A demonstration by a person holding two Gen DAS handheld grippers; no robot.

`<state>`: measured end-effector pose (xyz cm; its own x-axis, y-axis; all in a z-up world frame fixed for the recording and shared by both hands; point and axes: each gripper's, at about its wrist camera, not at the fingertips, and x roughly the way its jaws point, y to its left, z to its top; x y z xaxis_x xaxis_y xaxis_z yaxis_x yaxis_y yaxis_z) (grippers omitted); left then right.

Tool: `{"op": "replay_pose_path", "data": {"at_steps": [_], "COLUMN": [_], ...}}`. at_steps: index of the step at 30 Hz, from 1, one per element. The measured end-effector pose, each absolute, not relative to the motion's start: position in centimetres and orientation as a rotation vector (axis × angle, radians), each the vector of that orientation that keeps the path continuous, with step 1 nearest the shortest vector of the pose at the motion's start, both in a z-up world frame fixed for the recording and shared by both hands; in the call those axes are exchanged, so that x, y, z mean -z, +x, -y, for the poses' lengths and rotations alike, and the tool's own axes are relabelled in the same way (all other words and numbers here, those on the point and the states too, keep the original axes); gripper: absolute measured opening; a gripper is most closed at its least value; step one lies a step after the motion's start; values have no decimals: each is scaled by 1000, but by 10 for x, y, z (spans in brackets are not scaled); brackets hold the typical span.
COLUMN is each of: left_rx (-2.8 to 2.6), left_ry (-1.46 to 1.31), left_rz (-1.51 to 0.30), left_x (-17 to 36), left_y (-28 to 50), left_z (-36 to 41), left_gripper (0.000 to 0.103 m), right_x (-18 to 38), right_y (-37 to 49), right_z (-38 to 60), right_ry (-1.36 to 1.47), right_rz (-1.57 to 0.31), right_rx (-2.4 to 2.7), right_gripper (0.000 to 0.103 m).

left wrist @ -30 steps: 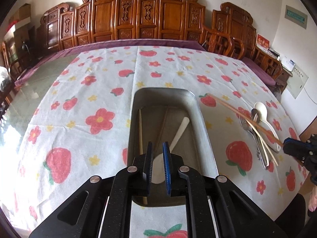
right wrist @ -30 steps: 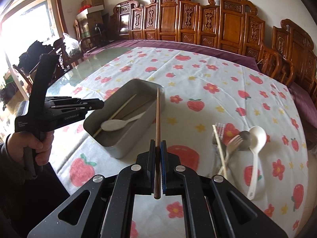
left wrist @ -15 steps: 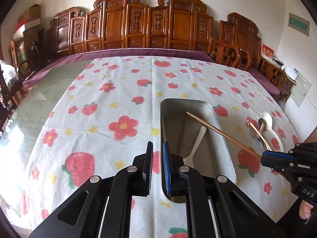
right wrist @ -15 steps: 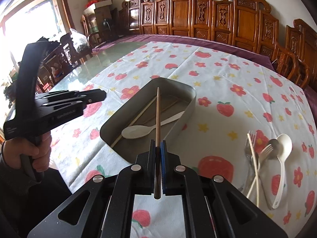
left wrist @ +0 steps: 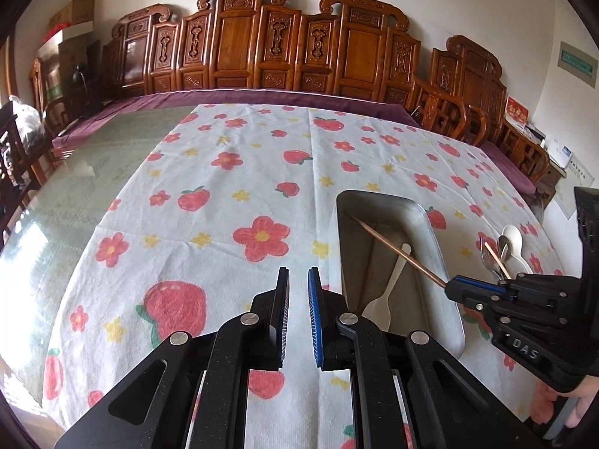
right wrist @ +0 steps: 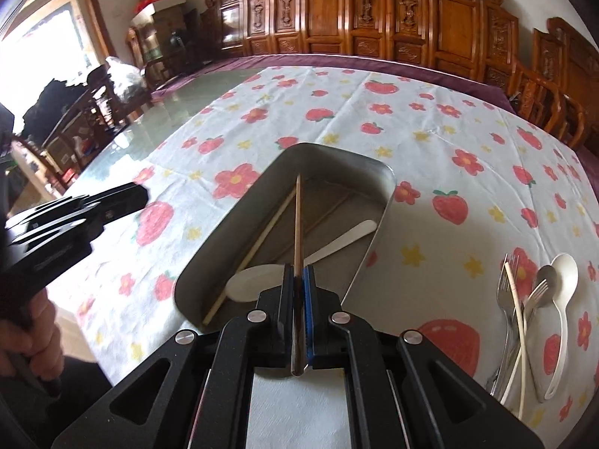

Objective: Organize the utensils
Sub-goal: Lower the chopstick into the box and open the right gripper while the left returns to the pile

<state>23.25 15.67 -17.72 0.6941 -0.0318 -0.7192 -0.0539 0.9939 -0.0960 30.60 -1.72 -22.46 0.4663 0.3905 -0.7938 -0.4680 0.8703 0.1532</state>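
Note:
My right gripper (right wrist: 298, 273) is shut on a brown chopstick (right wrist: 297, 224) and holds it over the metal tray (right wrist: 378, 232), tip pointing into it. The tray holds a white spoon (right wrist: 262, 280) and a pale chopstick (right wrist: 258, 247). In the left wrist view the right gripper (left wrist: 455, 287) holds the chopstick (left wrist: 397, 252) across the tray (left wrist: 445, 273), above the white spoon (left wrist: 385, 292). My left gripper (left wrist: 298, 280) is empty, its jaws a narrow gap apart, over the tablecloth left of the tray.
Forks, a metal spoon, a white spoon and a pale chopstick lie in a pile (right wrist: 531, 314) on the flowered tablecloth (right wrist: 430, 142) right of the tray. Carved wooden chairs (left wrist: 284, 48) line the far side. Bare glass tabletop (left wrist: 75, 187) lies to the left.
My right gripper carried the brown chopstick left and lower, over and into the tray. My left gripper moved left, off the tray, over the tablecloth.

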Motion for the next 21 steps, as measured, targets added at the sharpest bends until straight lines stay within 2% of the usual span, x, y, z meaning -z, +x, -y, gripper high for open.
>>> {"op": "replay_pose_path", "data": {"at_steps": [8, 21], "left_rx": [-8, 17], "left_ry": [-109, -93], "left_rz": [-807, -800], "left_x": [179, 177], "left_y": [231, 231], "left_z": [-158, -144], "left_gripper": [9, 9], "right_x": [248, 246], "right_y": [312, 308], "right_z": [10, 15], "right_ry": [-49, -11], "right_rz": [-994, -980], "right_rx": [-520, -622], "right_gripper": [6, 9]}}
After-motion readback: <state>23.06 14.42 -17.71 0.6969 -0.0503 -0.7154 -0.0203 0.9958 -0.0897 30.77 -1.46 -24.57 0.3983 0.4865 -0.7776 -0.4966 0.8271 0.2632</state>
